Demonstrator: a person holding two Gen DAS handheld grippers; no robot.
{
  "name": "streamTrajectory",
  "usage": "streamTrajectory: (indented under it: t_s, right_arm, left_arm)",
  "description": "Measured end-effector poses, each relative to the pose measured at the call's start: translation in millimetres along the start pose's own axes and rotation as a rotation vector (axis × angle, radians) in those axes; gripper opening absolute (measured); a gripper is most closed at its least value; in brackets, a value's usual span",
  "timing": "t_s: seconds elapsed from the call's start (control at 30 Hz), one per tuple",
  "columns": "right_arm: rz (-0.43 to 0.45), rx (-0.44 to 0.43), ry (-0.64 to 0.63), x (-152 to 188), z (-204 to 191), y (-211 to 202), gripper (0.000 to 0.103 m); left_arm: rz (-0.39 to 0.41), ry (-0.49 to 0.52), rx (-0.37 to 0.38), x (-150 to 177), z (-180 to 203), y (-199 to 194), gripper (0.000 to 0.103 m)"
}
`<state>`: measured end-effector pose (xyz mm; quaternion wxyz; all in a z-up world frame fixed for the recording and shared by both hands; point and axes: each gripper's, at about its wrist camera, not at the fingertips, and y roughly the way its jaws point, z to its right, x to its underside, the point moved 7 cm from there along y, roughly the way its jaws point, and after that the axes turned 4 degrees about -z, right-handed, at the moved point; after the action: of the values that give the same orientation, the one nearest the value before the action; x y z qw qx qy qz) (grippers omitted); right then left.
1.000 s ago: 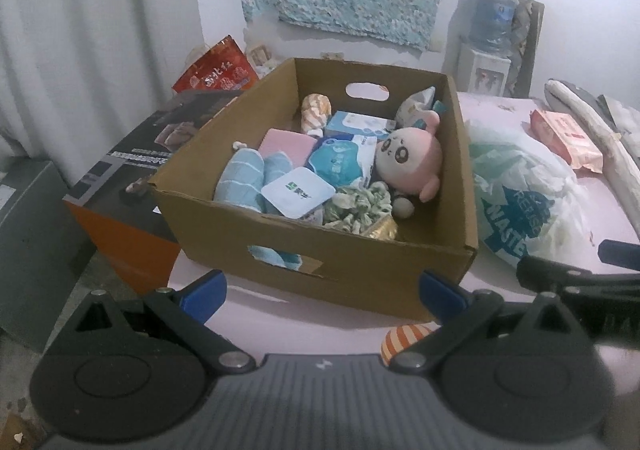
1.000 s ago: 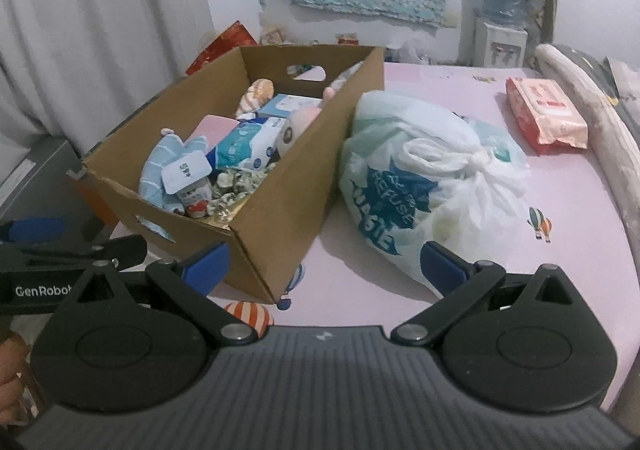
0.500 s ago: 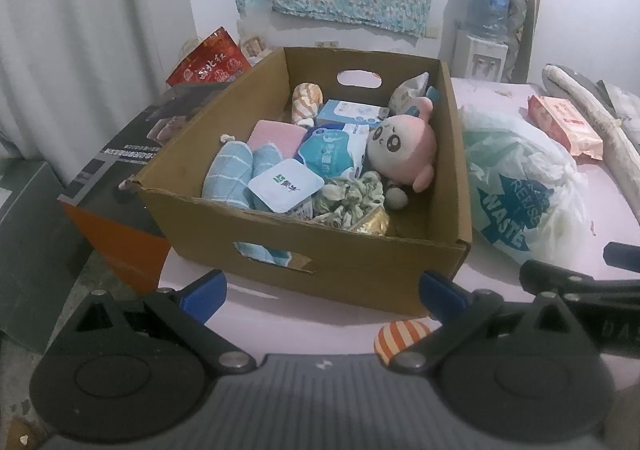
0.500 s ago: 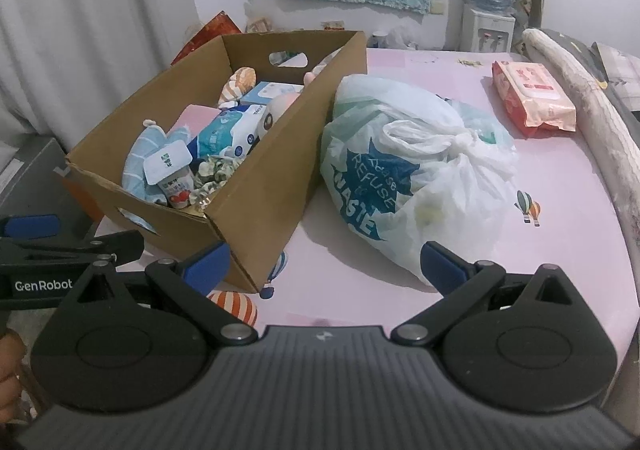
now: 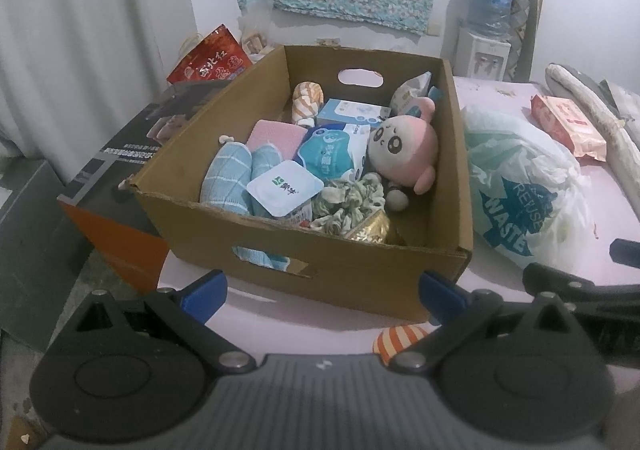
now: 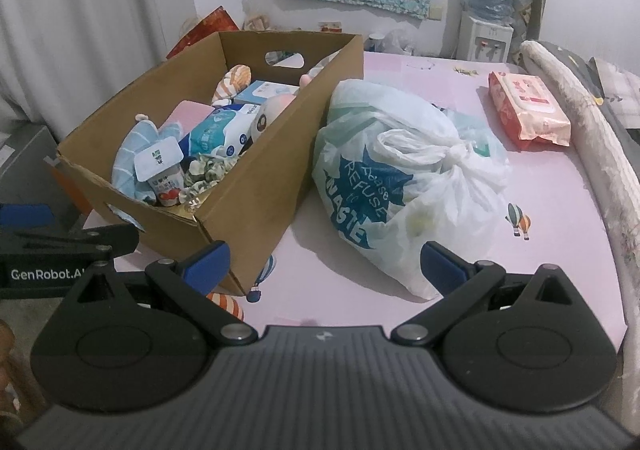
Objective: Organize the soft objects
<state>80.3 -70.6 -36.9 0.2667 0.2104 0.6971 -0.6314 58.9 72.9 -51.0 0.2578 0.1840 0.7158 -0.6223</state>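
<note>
Both tongs, left and right, are hovering wide and empty before the cardboard box, where the pink plush is sitting: light, squashy, best pinched across its head.

Pink bed sheet carries cardboard box, plastic bag, wipes pack.

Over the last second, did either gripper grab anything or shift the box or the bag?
No. Both cameras now look down more steeply on the cardboard box, so the left gripper and right gripper seem to have risen a little. Both stayed open and empty. The box, the pink plush toy inside it and the tied plastic bag beside it lie as before.
</note>
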Motion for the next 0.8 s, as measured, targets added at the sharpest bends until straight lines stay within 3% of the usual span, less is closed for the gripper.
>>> streamTrajectory:
  t_s: [0.8]
  right_arm:
    - [0.013,-0.001,0.003,-5.7,2.8,-3.1,0.102]
  left_arm:
    - [-0.014,-0.004,0.019,1.0,4.3,1.6,0.103]
